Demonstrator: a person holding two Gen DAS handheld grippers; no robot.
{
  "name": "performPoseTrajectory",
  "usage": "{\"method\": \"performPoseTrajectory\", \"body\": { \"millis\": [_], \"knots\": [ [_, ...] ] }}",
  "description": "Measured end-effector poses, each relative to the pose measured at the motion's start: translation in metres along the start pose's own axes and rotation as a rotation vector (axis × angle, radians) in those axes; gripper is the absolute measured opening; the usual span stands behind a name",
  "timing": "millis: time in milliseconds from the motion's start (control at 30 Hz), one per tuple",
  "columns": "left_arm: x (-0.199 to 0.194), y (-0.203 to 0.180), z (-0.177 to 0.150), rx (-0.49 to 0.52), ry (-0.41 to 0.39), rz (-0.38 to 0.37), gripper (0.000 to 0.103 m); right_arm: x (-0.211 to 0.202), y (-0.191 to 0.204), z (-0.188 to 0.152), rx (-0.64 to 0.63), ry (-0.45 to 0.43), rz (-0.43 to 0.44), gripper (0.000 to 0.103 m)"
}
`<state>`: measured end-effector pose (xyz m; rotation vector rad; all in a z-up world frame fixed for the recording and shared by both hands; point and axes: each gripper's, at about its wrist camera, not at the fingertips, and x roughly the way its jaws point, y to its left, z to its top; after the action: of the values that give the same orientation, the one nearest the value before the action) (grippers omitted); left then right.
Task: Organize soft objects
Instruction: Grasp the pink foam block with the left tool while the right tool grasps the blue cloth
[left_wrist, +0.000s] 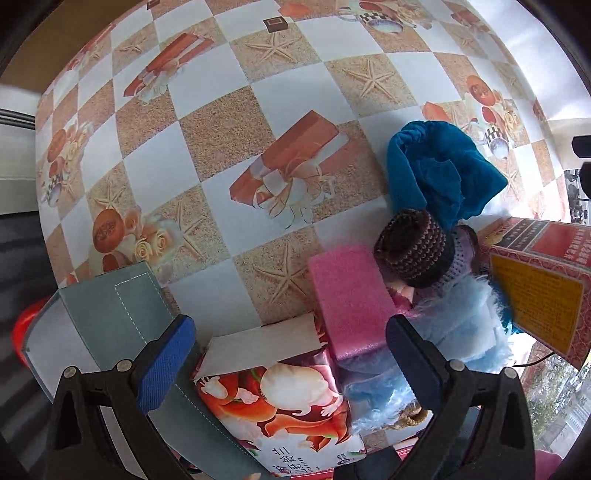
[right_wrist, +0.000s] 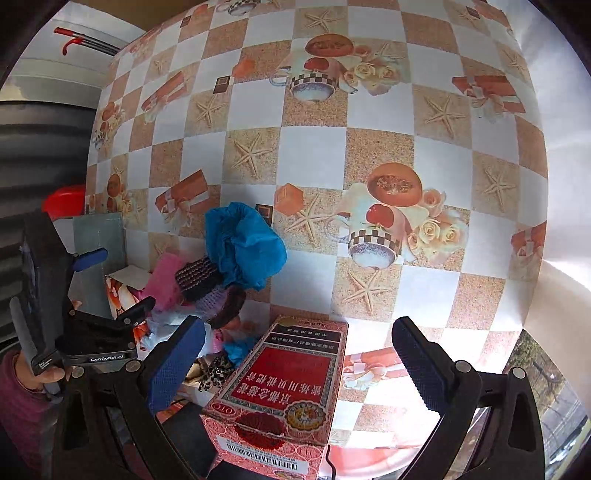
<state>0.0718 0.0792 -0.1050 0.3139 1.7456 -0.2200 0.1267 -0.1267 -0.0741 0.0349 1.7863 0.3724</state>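
Both sets of jaws released, grasping nothing. Pink sponge (left_wrist: 351, 299) just ahead of left gripper (left_wrist: 291, 365); red carton (right_wrist: 291, 384) between right gripper's (right_wrist: 299, 373) jaws. Risk: clamping rigid carton instead of soft pile.

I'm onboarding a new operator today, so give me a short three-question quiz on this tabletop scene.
1. True or false: the left claw is shut on the pink foam block.
2. Which soft item lies farthest up the table in the pile: A) blue cloth, B) brown knitted hat, C) light blue fluffy fabric?
3. Fill in: under the right claw stands a red ____ with a barcode.

Key: 1 false, both claws are open and empty. 2 A. 3 medicine box.
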Motion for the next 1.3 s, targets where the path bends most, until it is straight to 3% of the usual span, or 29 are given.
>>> {"method": "performPoseTrajectory", "body": {
  "millis": [200, 367, 467, 533, 733, 800, 867, 933, 1000, 1167, 1300],
  "knots": [
    [0.025, -0.005, 0.019, 0.001, 0.11, -0.014, 0.103, 0.062, 0.028, 0.046, -0.175, 0.16, -0.021, 0.102],
    [0.043, -0.008, 0.03, 0.001, 0.175, 0.016, 0.103, 0.103, 0.046, 0.057, -0.314, 0.235, -0.13, 0.102],
    [0.047, -0.011, 0.036, -0.009, 0.175, 0.047, 0.103, 0.11, 0.041, 0.057, -0.339, 0.215, -0.211, 0.102],
    [0.049, -0.014, 0.04, -0.004, 0.151, 0.131, 0.103, 0.106, 0.028, 0.057, -0.31, 0.18, -0.229, 0.102],
    [0.034, 0.015, 0.071, -0.07, 0.04, 0.258, 0.103, 0.084, -0.05, 0.056, -0.093, 0.07, -0.316, 0.102],
    [0.019, 0.03, 0.072, -0.112, 0.017, 0.215, 0.103, 0.067, -0.07, 0.049, -0.025, 0.013, -0.299, 0.102],
    [0.005, 0.043, 0.066, -0.151, 0.023, 0.13, 0.103, 0.051, -0.081, 0.039, 0.016, -0.044, -0.177, 0.102],
    [0.004, 0.048, 0.055, -0.176, 0.063, 0.068, 0.103, 0.043, -0.08, 0.033, 0.024, -0.072, -0.068, 0.102],
    [0.012, 0.047, 0.04, -0.175, 0.114, 0.049, 0.103, 0.045, -0.071, 0.03, -0.003, -0.09, -0.034, 0.102],
    [0.041, 0.037, 0.028, -0.183, 0.212, 0.028, 0.103, 0.071, -0.038, 0.033, -0.11, -0.073, -0.066, 0.102],
    [0.061, 0.024, 0.039, -0.187, 0.269, -0.018, 0.1, 0.095, -0.018, 0.034, -0.19, -0.057, -0.201, 0.103]
  ]
}}
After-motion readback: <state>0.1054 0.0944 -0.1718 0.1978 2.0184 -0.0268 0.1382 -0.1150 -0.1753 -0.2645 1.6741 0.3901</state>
